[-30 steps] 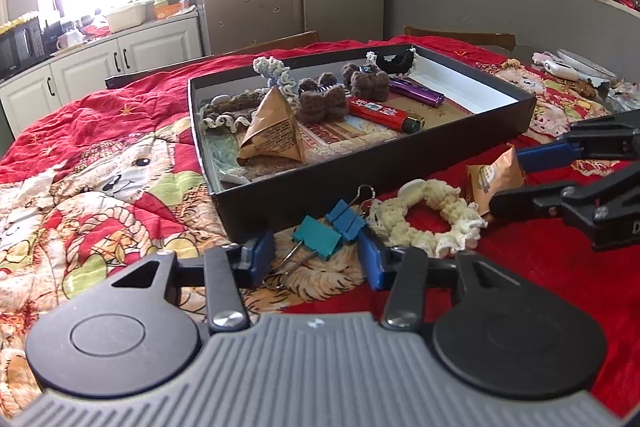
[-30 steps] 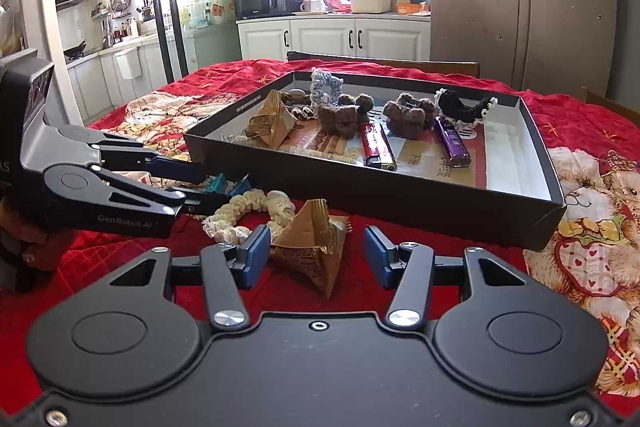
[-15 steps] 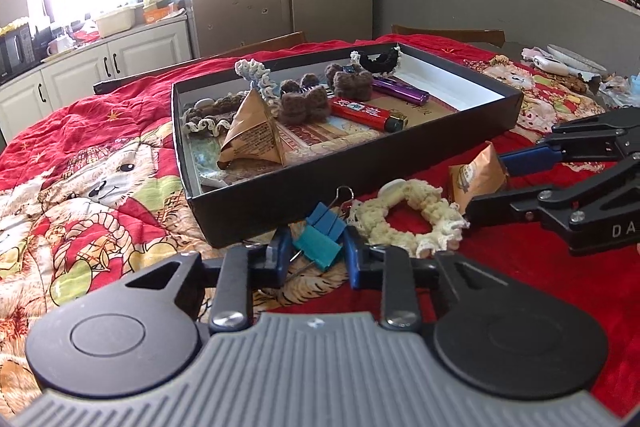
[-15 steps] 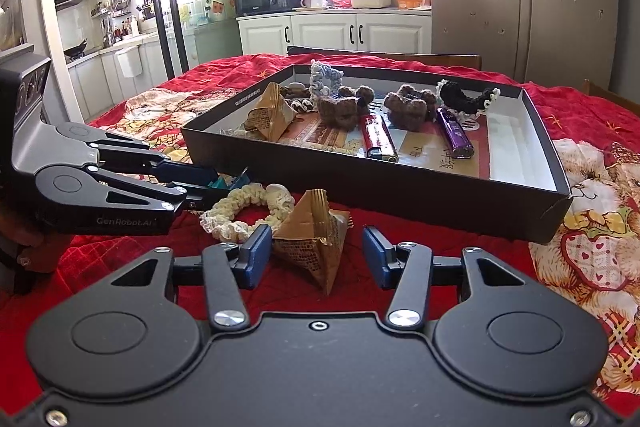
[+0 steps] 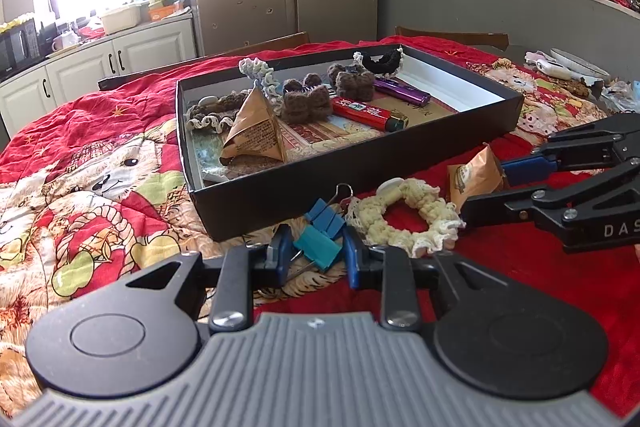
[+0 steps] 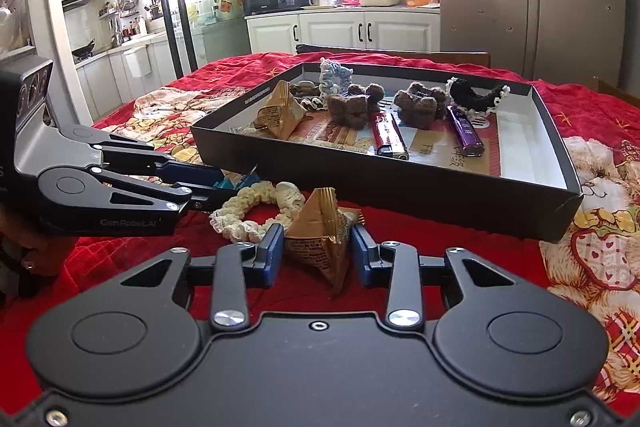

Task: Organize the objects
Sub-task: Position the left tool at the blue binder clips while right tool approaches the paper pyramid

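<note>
Both grippers have just been closing, each around its own object on the red quilted cloth [image 5: 540, 267] in front of the black tray [image 5: 360, 179].

In the left wrist view, the left gripper [image 5: 316, 255] now has its blue pads pressed against the teal binder clip [image 5: 318, 251], which a second ago lay loose between wide-open jaws. A second, blue binder clip [image 5: 326, 217] sits touching it at its 12 o'clock and is not between the pads.

In the right wrist view, the right gripper [image 6: 318, 253] has narrowed more recently onto the gold pyramid-shaped packet [image 6: 320, 239]. The left pad touches the foil; the right pad looks just at its edge, so the grip seems fresh and possibly light.

The cream crocheted scrunchie [image 6: 256, 207] lies on the cloth between the two grippers, at about 10 o'clock from the packet, not held by either.

The tray already holds a matching gold packet [image 6: 280, 111], brown knitted bows [image 6: 350, 105], a red lighter [image 6: 386, 137], a purple lighter [image 6: 464, 131] and other scrunchies.

Judging from this, picking is done on both sides and lifting into the tray is next, each item likely going beside its like. The crumpled foil may deform or slip under a light pinch, and the blue clip could be dragged along with the teal one.
</note>
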`<state>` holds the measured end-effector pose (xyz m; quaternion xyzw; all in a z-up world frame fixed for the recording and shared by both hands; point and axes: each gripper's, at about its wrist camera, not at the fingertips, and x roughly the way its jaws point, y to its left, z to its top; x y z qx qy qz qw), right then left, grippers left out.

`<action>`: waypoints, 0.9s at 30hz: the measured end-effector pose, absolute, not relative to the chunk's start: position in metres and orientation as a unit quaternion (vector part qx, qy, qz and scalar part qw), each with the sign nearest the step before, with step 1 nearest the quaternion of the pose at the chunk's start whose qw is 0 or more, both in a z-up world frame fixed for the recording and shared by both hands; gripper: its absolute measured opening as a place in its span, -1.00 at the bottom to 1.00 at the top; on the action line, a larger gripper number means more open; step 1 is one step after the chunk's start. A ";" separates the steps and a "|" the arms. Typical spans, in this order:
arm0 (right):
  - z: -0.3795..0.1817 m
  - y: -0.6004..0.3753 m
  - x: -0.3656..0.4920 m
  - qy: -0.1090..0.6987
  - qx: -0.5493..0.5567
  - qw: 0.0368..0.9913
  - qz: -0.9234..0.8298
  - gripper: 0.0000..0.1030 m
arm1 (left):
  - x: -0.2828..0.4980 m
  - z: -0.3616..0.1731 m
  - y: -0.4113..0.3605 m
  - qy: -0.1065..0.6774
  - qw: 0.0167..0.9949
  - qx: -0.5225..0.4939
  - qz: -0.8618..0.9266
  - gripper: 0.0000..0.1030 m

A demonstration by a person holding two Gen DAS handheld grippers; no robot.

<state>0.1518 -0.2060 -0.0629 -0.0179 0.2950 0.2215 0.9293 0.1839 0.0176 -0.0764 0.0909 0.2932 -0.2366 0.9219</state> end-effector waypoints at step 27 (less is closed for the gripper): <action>-0.058 -0.213 0.146 0.283 -0.011 0.934 0.218 -0.37 | 0.175 -0.072 0.021 0.297 0.924 0.074 -0.229 -0.40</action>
